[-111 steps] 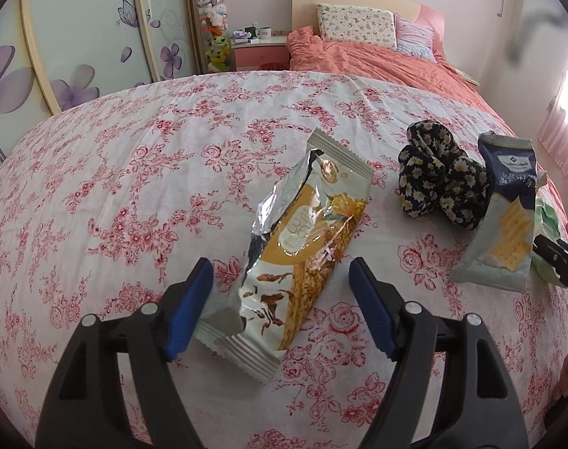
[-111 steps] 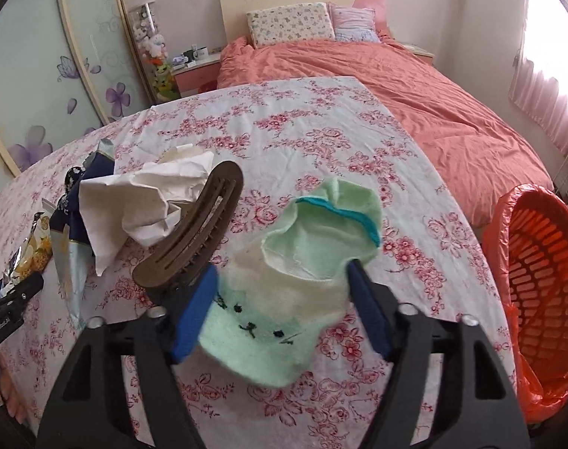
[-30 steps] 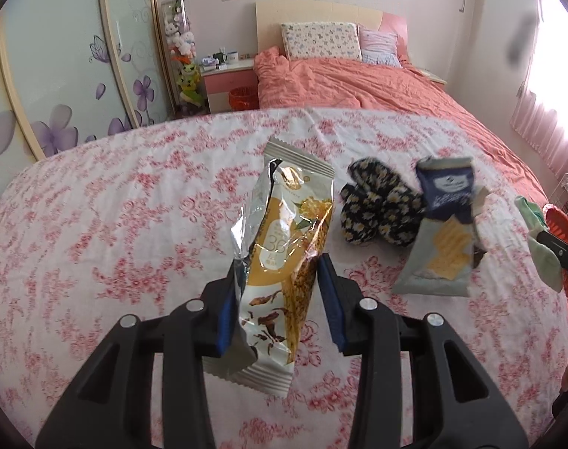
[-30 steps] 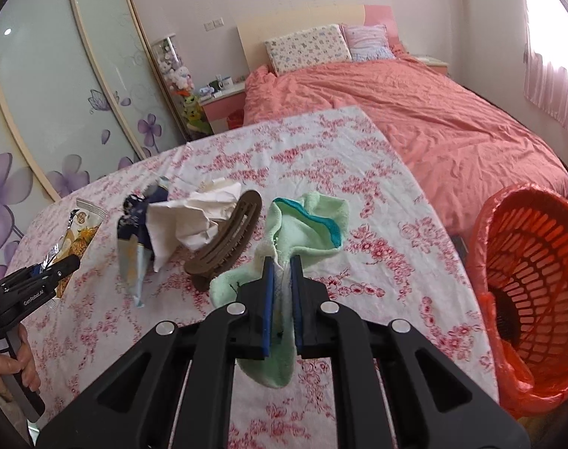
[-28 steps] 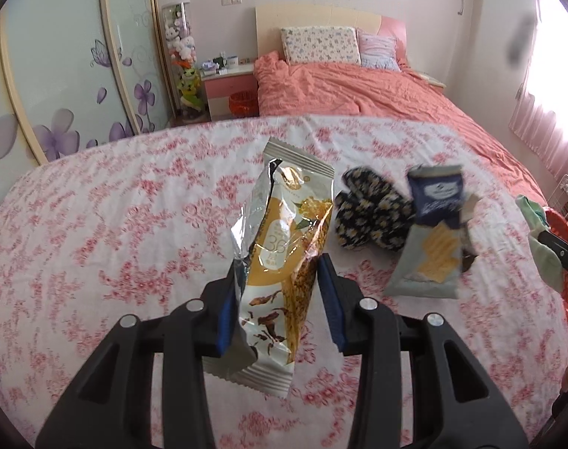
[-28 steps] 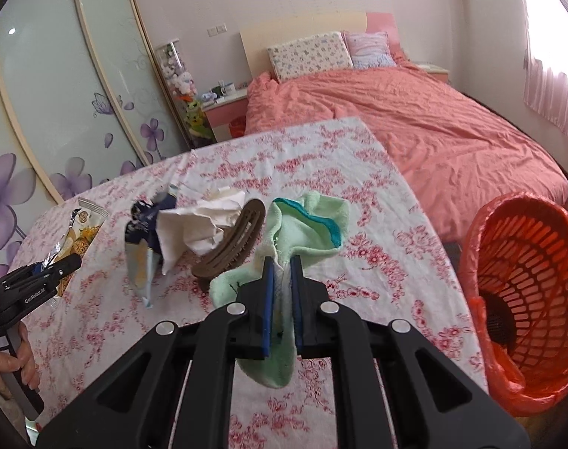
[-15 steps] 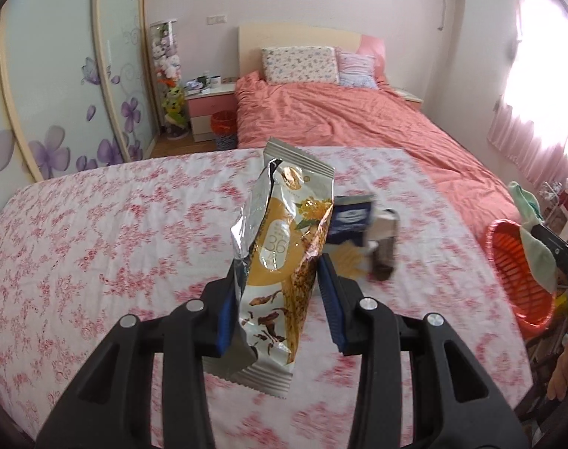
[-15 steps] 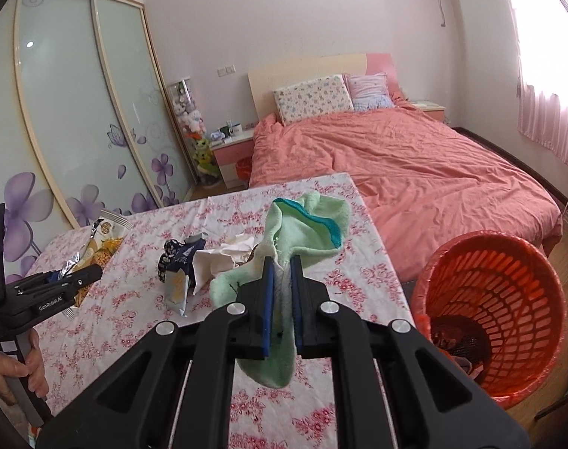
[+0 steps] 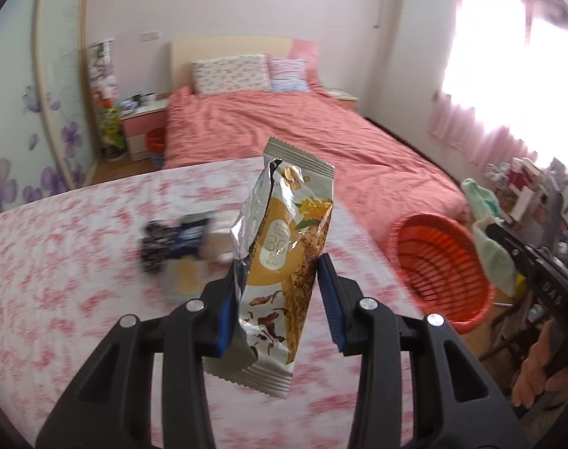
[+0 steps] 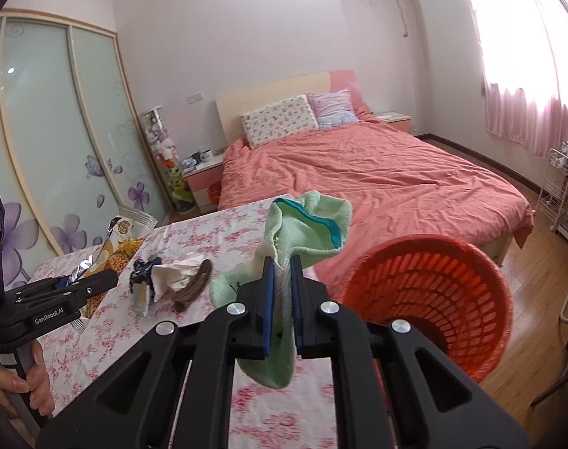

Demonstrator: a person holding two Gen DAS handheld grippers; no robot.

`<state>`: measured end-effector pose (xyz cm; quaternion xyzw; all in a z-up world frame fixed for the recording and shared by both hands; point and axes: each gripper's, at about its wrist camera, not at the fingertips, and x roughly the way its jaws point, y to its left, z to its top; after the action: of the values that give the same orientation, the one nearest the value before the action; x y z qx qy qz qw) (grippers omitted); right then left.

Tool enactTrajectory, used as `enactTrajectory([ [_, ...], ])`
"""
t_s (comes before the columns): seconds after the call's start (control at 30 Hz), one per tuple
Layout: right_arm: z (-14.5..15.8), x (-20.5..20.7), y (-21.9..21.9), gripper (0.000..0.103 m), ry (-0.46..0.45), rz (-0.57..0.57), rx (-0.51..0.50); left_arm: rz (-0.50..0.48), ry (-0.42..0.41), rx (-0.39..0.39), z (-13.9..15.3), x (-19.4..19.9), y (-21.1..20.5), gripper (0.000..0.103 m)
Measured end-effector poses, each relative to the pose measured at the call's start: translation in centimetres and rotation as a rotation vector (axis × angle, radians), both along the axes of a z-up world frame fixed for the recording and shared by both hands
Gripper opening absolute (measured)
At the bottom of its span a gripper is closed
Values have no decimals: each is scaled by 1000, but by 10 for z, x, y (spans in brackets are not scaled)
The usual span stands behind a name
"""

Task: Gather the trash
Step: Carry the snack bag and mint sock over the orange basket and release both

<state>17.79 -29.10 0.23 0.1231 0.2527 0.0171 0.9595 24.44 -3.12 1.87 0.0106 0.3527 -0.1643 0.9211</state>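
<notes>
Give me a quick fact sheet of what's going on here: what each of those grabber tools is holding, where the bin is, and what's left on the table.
Left gripper: jaws shut on snack wrapper, held upright above the table
Right gripper: jaws shut on green sock, beside the basket's rim
Orange basket: on the floor past the table's right edge
Table: covered with a pink floral cloth
Left on table: crumpled white paper, brown hair clip, blue cracker packet
</notes>
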Motion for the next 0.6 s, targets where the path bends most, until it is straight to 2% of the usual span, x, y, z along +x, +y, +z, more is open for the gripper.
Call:
enactTrajectory([
  [0.27,-10,-12,-67,9,-6,-119,40,-180,5,-75,-4,-2,-101,40],
  [0.4,-17,-12,-96,9,-6,-165,61,-268,34,-103,-17,1,-152,40],
  [0.6,-35,0,-123,9,12,-205,89,-335,82,-111,-43,19,-201,40],
])
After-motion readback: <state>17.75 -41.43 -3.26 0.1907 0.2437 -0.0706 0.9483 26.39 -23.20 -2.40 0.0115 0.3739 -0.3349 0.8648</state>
